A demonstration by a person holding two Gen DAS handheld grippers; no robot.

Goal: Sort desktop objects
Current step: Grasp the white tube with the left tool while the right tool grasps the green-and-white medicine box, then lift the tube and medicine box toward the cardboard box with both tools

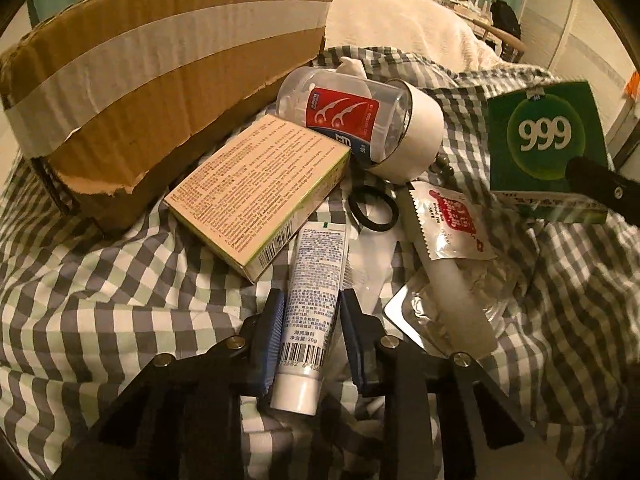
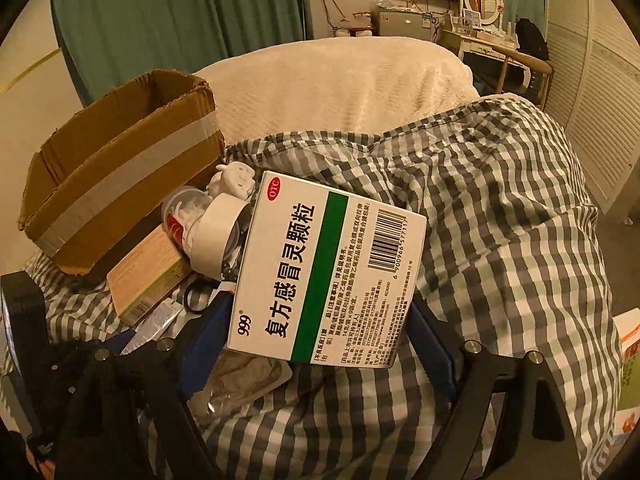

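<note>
Clutter covers the grey-and-white checked cloth (image 1: 100,300) in front of me. My left gripper (image 1: 312,332) has its blue pads on either side of a small white toothpaste tube (image 1: 314,300), cap end nearest me; the pads sit against the tube's sides, so I read it as clamped. My right gripper (image 2: 320,344) holds a white-and-green "999" medicine carton (image 2: 324,272) raised over the cloth, jaws wide across the carton's width.

Far left stands an open brown cardboard box with a white tape band (image 2: 120,176); I cannot see anything inside it from either view. Against its near wall leans a flat beige carton with printed text (image 1: 256,188). Right of that lies a clear plastic jar of floss picks with a white lid (image 1: 360,120), tipped on its side, picks visible inside. Nearer, a black ring (image 1: 374,208), a red-and-white sachet (image 1: 452,220) and a silver foil pack (image 1: 420,312) lie close together.
</note>
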